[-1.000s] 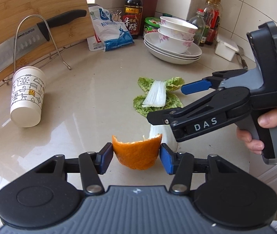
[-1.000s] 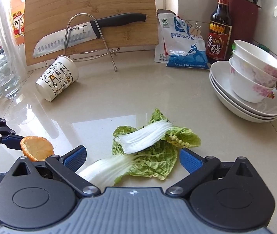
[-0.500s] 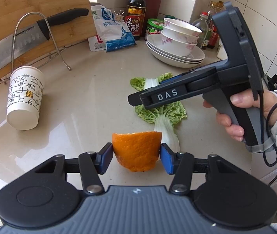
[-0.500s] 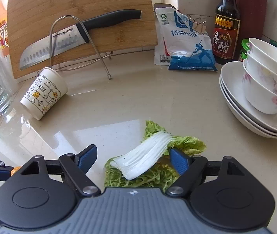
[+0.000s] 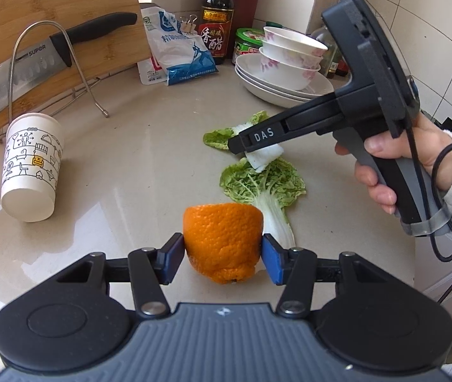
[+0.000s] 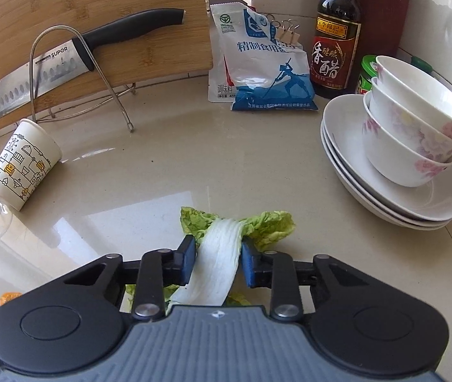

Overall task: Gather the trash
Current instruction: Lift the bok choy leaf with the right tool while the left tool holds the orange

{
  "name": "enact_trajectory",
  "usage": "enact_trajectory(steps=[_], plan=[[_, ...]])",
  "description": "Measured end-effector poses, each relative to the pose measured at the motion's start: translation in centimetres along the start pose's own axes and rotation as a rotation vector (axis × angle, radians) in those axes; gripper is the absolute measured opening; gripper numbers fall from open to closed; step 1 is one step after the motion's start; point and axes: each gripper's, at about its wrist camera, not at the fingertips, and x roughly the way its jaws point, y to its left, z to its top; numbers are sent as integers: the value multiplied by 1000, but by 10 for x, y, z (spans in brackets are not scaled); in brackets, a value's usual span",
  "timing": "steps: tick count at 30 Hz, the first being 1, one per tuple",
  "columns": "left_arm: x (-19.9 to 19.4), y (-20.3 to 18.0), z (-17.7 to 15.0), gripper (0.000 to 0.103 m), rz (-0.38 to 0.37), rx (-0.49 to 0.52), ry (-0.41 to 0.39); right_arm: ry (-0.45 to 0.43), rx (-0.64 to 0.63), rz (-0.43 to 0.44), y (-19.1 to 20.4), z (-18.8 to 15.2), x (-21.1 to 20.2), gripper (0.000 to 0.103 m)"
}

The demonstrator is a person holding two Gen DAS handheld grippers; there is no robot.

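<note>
Orange peel [image 5: 224, 242] pinched in left hand-held gripper [image 5: 222, 259]; right hand-held gripper [image 6: 215, 262] closing around cabbage leaf [image 6: 219, 254].

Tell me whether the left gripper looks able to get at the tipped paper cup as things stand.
Probably not yet: the left gripper is shut on the orange peel. The counter towards the paper cup looks free.

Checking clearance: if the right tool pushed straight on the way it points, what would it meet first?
Probably the beige countertop: the right tool, closing on the white-stemmed green cabbage leaf, slants down at it.
</note>
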Motion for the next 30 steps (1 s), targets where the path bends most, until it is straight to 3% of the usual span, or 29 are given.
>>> enact_trajectory(steps=[14, 23, 30], plan=[[-18, -8, 6, 49, -18, 101, 22, -73, -48, 40, 2, -18, -66, 32], [-37, -25, 6, 49, -89, 181, 70, -84, -35, 48, -8, -48, -116, 32], [-49, -59, 5, 49, -160, 280, 79, -103, 22, -1, -18, -87, -162, 32]])
